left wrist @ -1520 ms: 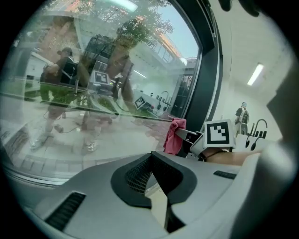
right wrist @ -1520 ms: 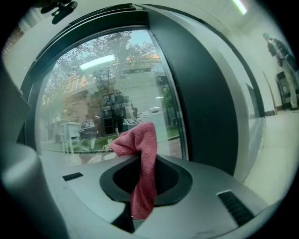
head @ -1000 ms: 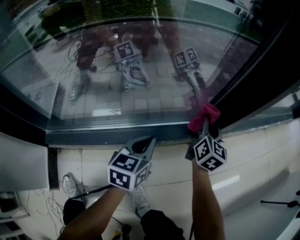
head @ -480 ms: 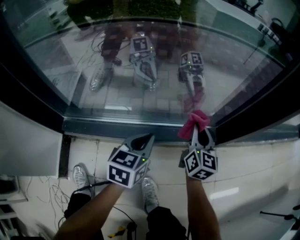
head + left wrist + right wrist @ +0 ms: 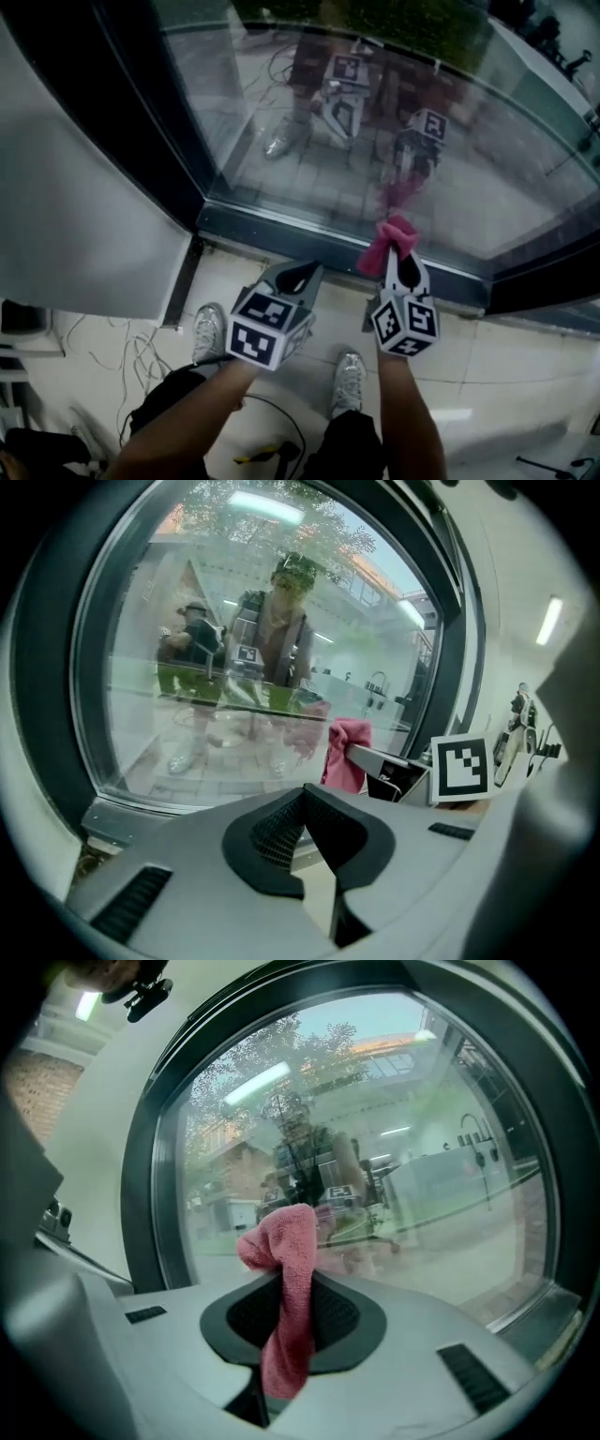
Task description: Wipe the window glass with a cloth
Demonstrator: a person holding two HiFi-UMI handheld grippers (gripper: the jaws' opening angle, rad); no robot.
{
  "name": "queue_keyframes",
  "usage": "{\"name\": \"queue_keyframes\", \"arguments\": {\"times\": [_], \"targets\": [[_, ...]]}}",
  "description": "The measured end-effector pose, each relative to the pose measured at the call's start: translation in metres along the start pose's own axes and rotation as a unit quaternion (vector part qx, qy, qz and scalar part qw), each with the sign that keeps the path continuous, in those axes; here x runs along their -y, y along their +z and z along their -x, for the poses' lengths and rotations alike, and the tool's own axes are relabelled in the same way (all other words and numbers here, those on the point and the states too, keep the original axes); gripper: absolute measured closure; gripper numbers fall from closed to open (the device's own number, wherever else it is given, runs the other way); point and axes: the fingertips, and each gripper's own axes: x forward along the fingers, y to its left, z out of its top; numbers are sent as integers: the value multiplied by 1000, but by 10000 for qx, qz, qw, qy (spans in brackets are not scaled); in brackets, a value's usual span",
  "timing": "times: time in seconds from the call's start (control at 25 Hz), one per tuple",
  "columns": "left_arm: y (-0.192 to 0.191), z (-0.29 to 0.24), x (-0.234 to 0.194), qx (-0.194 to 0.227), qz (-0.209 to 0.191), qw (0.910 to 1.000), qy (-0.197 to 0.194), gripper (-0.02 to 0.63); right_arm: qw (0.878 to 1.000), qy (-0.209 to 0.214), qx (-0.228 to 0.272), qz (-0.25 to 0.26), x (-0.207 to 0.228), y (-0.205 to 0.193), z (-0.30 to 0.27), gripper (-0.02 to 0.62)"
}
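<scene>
two grippers sit side by side, just apart, low in front of the window glass (image 5: 487,178), both aimed at its bottom edge. the right gripper (image 5: 397,261) has its jaws pinched together on a pink cloth (image 5: 289,1269). the cloth runs up through the narrow slot between the jaws and bunches into a folded lump above the tips, with a short tail hanging back toward the body of the tool. from the head view the lump lies over the dark frame (image 5: 281,230) at the foot of the pane, close to the glass; whether it touches the glass cannot be told. the left gripper (image 5: 302,808) has its jaws brought fully together, tips meeting, with nothing between them. it touches neither the glass nor the frame, and its marker cube (image 5: 266,330) faces up toward the head camera. below the grippers, the person's shoes (image 5: 208,333) stand on a pale floor (image 5: 506,375), with loose cables (image 5: 127,366) lying off to the left. reflections of both grippers show in the pane.
</scene>
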Motion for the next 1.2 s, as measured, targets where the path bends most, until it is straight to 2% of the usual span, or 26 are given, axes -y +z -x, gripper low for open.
{"name": "queue_keyframes", "arguments": {"times": [0.28,0.36,0.56,0.8,0.88,0.96,1.08,1.2], "targets": [[-12,62,-95,204,319,9980,516,600,9967,768,-190,204,-131,-32,-54,540],[-17,82,-120,273,424,9970,594,600,9957,870,-203,252,-166,-38,-61,540],[-24,111,-172,393,656,9939,800,600,9920,1196,-287,287,-237,-55,-87,540],[-60,134,-217,366,949,9886,1113,600,9851,1643,-362,350,-308,-93,-124,540],[-58,130,-220,311,939,9880,1182,600,9844,1674,-433,317,-316,-96,-136,540],[-38,126,-205,326,980,9873,1203,600,9834,1699,-549,314,-311,-85,-138,540],[7,139,-158,323,999,9862,1281,600,9824,1734,-666,213,-295,-43,-114,540],[38,171,-105,150,757,9877,1357,600,9833,1700,-616,-190,-287,-3,-71,540]]}}
